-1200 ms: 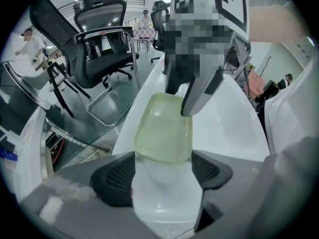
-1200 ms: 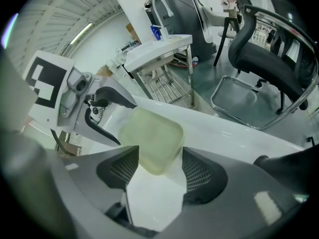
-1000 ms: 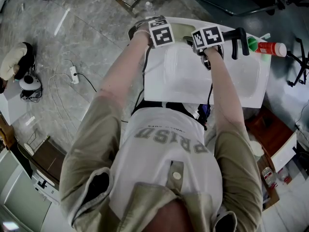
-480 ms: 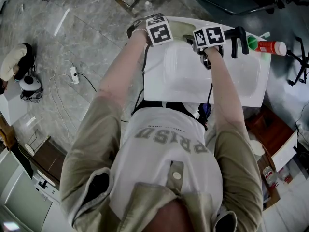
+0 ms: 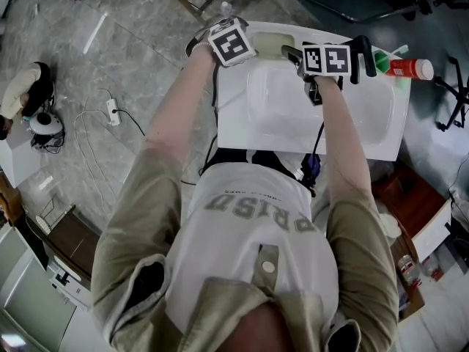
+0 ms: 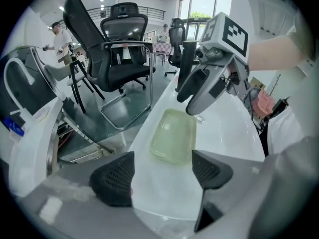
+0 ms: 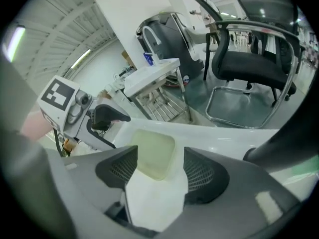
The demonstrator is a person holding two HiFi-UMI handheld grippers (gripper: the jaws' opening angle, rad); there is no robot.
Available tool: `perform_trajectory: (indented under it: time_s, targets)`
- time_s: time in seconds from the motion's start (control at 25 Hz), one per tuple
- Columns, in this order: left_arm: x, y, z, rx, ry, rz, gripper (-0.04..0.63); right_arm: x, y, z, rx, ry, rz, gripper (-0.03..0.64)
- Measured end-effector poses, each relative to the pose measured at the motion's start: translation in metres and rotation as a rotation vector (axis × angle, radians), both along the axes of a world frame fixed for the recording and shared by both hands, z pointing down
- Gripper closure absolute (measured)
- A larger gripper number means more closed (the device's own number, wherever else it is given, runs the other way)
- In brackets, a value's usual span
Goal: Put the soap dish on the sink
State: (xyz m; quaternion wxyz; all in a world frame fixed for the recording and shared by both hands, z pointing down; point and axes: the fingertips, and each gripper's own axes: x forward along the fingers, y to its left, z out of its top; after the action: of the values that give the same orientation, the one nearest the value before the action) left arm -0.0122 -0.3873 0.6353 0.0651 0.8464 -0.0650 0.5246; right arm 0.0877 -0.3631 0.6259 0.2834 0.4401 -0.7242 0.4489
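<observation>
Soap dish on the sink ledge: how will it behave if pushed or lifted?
The soap dish looks like thin translucent plastic, so probably stiff and light. Shallow and flat: unlikely to tip or roll. On the glossy sink ledge it likely slides if pushed.

Free passage over the open basin in the middle of the sink. On the far ledge, at 12 o'clock from the basin, soap dish hemmed in by 2 grippers: left gripper at its 9 o'clock, jaws apart over bare ledge; right gripper at its 3 o'clock, jaws apart, tip right at the dish's end. Black faucet close at the right gripper's 3 o'clock, walling off that side; red-and-green bottle just beyond. Open at the dish's 6 o'clock, toward the basin.
</observation>
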Motion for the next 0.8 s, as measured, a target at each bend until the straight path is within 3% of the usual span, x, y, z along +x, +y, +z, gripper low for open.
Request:
perform_trajectory:
  time_s: [0.16,0.28,0.6,0.8]
  targets:
    - [0.001,0.008,-0.015,-0.028,0.103,-0.089,0.218,0.005,-0.004,-0.029,0.13,-0.041,0.068,0.325]
    - [0.003,0.01,-0.041,0.005,0.216,-0.191,0.218,0.01,-0.005,-0.056,0.26,-0.067,0.119,0.325]
    - [-0.003,0.036,-0.112,0.214,0.491,-0.468,0.218,0.018,0.026,-0.124,0.554,-0.049,0.161,0.396]
    - [-0.017,0.065,-0.162,0.364,0.609,-0.614,0.301,0.026,0.06,-0.163,0.688,-0.02,0.184,0.464]
